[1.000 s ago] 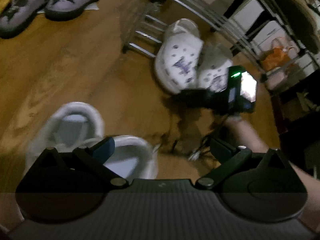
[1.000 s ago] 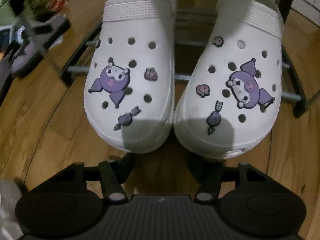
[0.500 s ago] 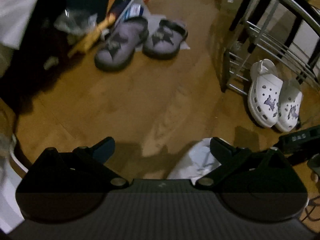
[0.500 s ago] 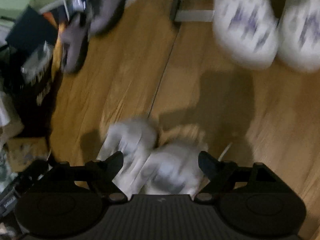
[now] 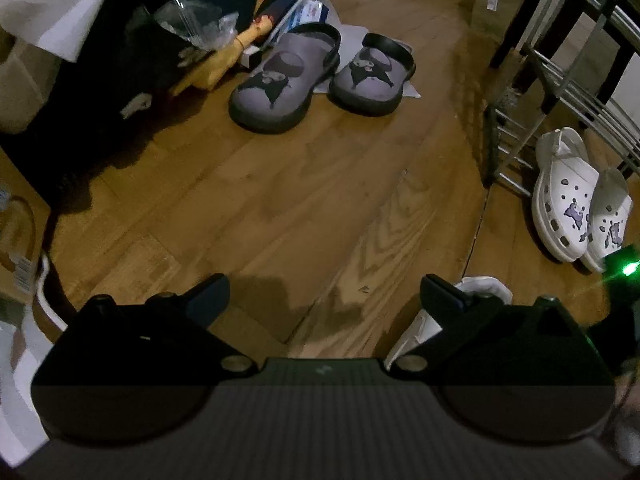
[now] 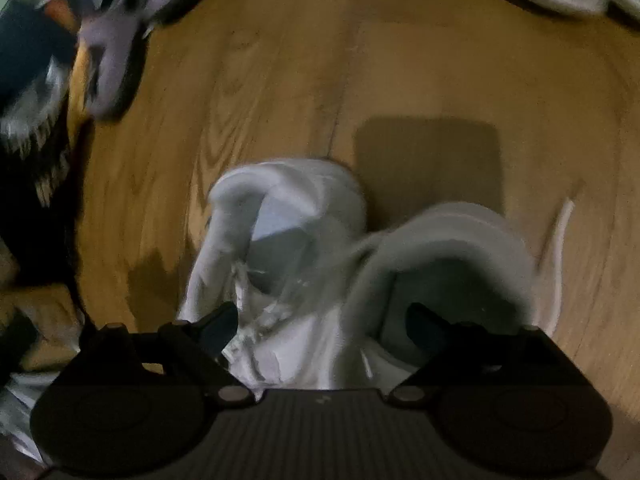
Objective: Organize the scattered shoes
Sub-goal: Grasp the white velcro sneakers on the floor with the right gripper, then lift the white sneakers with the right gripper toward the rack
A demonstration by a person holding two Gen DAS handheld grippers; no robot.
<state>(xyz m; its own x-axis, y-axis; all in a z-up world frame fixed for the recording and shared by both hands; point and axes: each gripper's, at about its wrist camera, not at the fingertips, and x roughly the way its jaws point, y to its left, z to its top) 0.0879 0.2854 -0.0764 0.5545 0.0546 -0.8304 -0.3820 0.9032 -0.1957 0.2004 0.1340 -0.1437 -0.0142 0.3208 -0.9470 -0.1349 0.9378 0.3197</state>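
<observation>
**Both grippers open over the floor; white sneakers under the right one**

Right gripper (image 6: 318,326) points steeply down at a pair of white sneakers (image 6: 304,240) lying side by side on the wooden floor (image 6: 280,60). Its jaws have just been opening and now stand wide. Left fingertip sits over the left sneaker's laces, right fingertip over the opening of the right sneaker; the pads do not press on either shoe. View is motion-blurred, so lace and tongue detail is poor.

Left gripper (image 5: 324,300) also tilts down, jaws spread wide, bare floor (image 5: 280,208) between them. Part of one white sneaker (image 5: 484,292) shows just behind its right finger; contact cannot be told.

Surface and room, left wrist view:
- Floor: light brown planks with strong grain, dim lighting, gripper shadows on the boards.
- Grey clogs (image 5: 316,80) with dark character prints, paired, toes toward the camera, far side of the floor, resting partly on white paper.
- White clogs (image 5: 576,204) with purple charms, paired and touching, heels at the foot of a metal shoe rack (image 5: 560,92) at the right.
- Dark furniture and clutter (clear plastic, a box, a yellowish object) at upper left.
- Brown paper bag (image 5: 490,0) against the far wall.
- Green light (image 5: 628,268) at the right edge, on a dark device.
</observation>
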